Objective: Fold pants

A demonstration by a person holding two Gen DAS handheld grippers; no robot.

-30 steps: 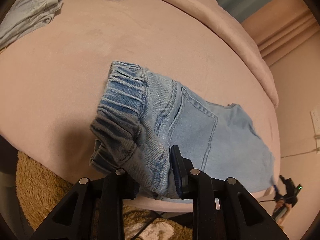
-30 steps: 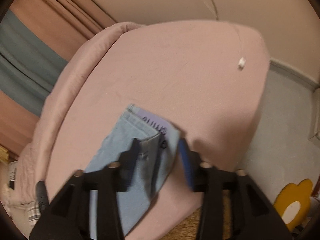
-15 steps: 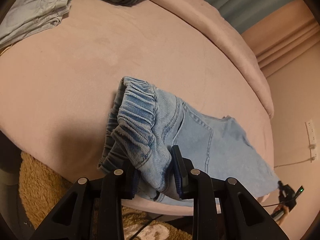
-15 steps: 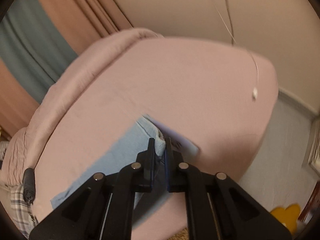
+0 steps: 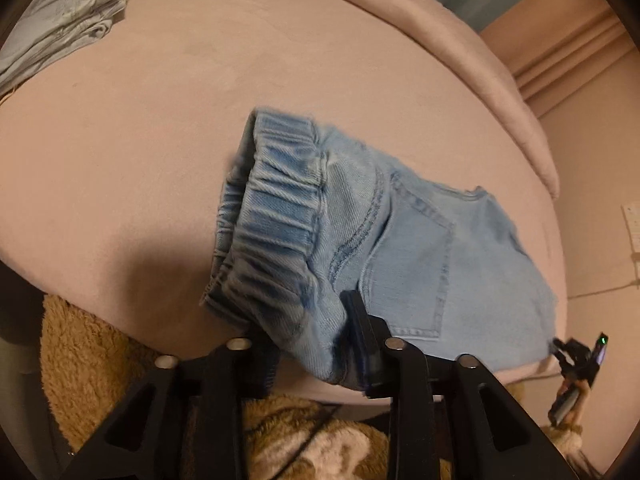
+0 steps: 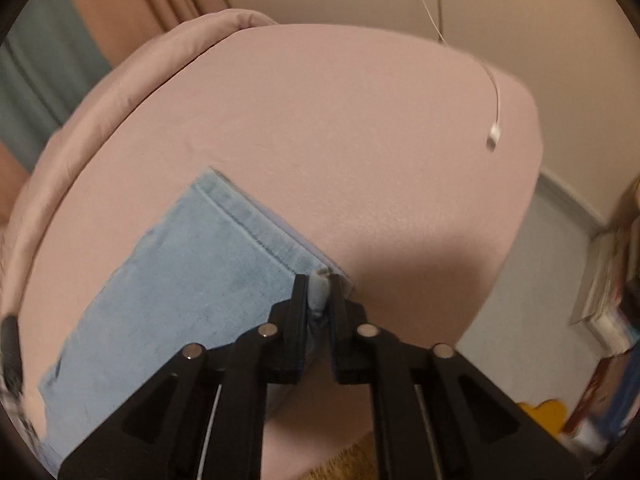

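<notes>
Pants (image 5: 400, 240) seemingly near bed edge (image 5: 328, 392)

Your pants (image 5: 420, 248) were light blue denim with a gathered elastic waistband (image 5: 276, 208) and a stitched back pocket (image 5: 412, 264); they lay folded lengthwise on the pink bed (image 5: 160, 120), near its front edge; the waistband end was lifted and bunched, curling over itself; the hem end (image 6: 256, 220) lay flat, one corner raised and pinched.
</notes>
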